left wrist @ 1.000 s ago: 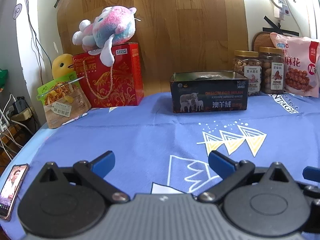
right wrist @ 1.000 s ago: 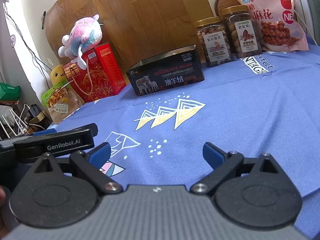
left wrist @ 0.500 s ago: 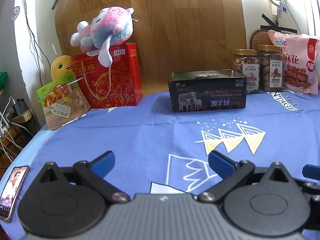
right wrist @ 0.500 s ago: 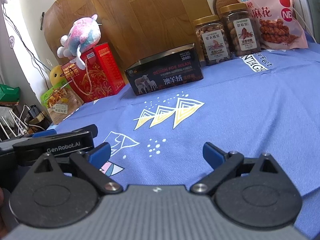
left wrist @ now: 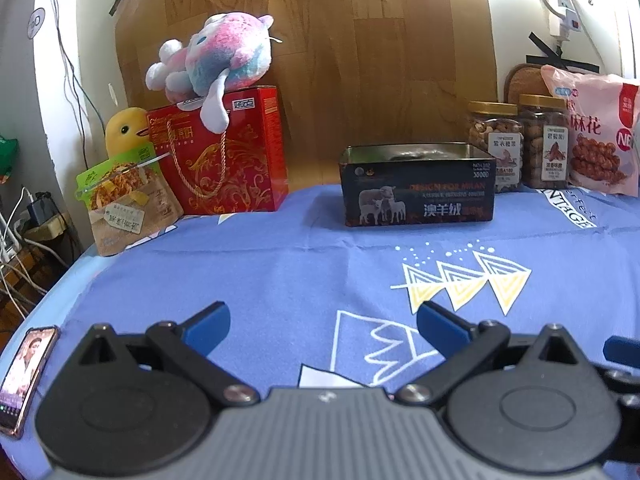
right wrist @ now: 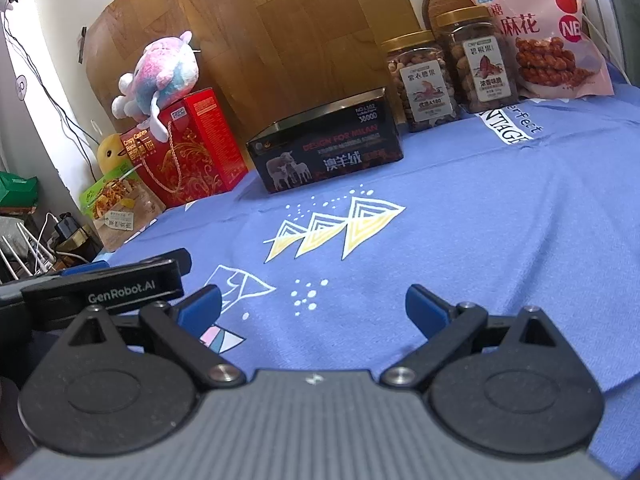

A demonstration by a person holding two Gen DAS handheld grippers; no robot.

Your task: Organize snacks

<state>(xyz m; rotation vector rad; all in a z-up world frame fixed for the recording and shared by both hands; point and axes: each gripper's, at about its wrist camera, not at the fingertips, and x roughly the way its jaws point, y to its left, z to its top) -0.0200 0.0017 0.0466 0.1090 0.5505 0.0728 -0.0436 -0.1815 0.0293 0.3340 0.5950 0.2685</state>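
You are working in a lived-in home room, not a lab or shop: your bench (left wrist: 280, 272) is covered with a printed blue cloth (right wrist: 480, 208), and a pastel plush toy (left wrist: 216, 56) sits on a red gift box (left wrist: 236, 156) beside a yellow plush duck (left wrist: 124, 128). Loose cables and chargers (left wrist: 24, 216) trail down the white wall at the left, a power strip (left wrist: 560, 8) hangs at the upper right, and a wood-pattern sheet (left wrist: 320, 60) is taped up as a backdrop. Shop-bought snack jars (right wrist: 420, 76) and bags (right wrist: 540, 28) line the back, and a phone (left wrist: 24, 376) lies at the bench's edge.
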